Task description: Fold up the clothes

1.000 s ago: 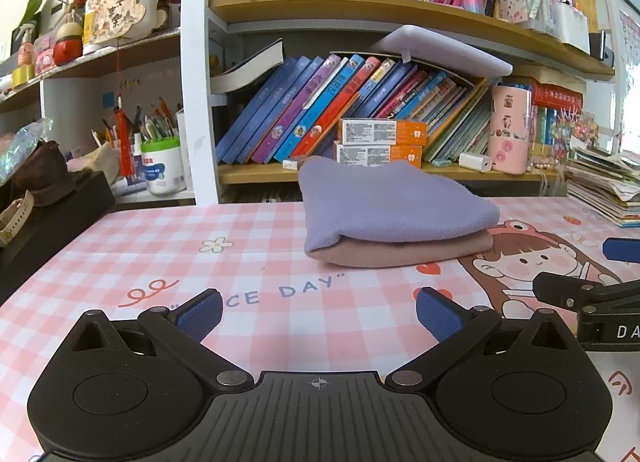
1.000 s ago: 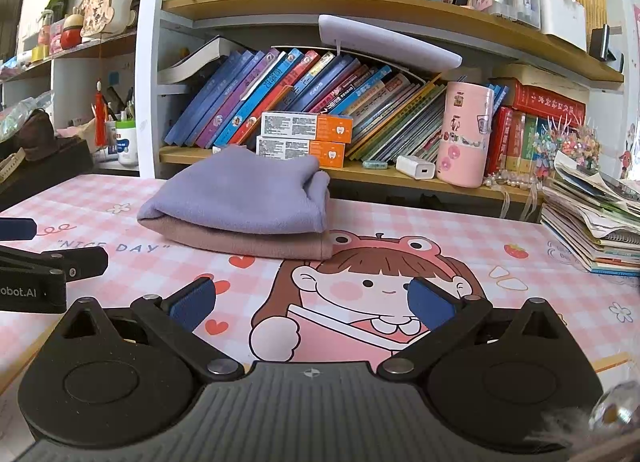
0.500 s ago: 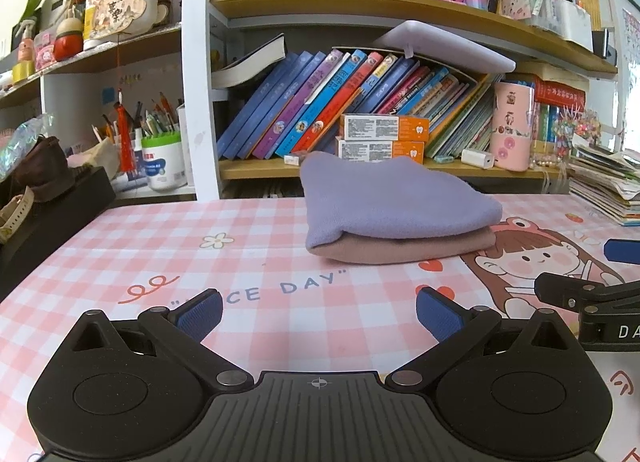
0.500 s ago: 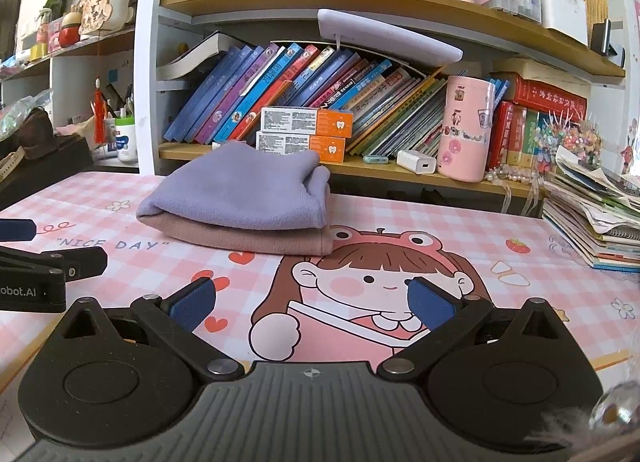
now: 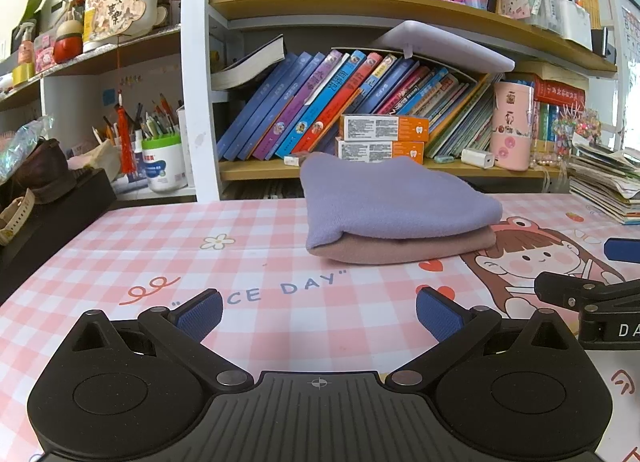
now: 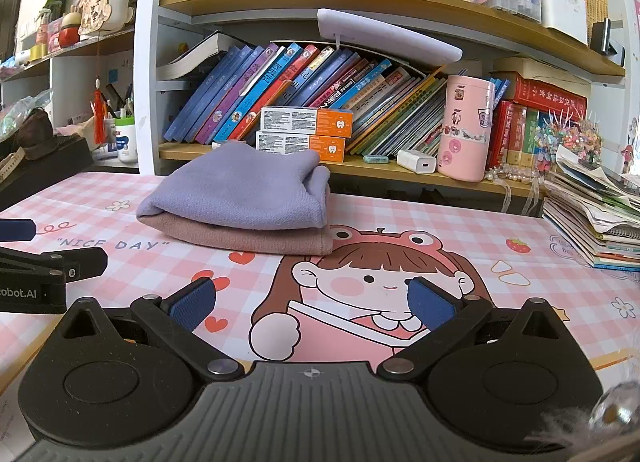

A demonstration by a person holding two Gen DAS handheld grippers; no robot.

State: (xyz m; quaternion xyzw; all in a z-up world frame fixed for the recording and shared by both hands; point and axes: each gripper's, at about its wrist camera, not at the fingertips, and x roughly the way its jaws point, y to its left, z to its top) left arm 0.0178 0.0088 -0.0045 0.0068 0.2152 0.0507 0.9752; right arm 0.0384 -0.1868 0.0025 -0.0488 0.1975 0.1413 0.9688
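Observation:
A folded purple garment point(image 5: 392, 198) lies on top of a folded pink garment point(image 5: 404, 252) on the pink checked table mat point(image 5: 168, 246), in front of the bookshelf. The stack also shows in the right wrist view, purple point(image 6: 240, 190) over pink point(image 6: 248, 238). My left gripper point(image 5: 319, 314) is open and empty, low over the mat, well in front of the stack. My right gripper point(image 6: 312, 304) is open and empty over the cartoon girl print, to the right of the left one.
A bookshelf point(image 5: 360, 110) with leaning books and two orange boxes point(image 5: 384, 138) stands right behind the stack. A pink cup point(image 6: 466, 126) and a pile of magazines point(image 6: 592, 218) are at the right. A black box point(image 5: 48, 218) borders the mat at the left.
Both views have dropped and drawn back very slightly; the stack of clothes sits a little higher in the frames. The grippers stay open and empty.

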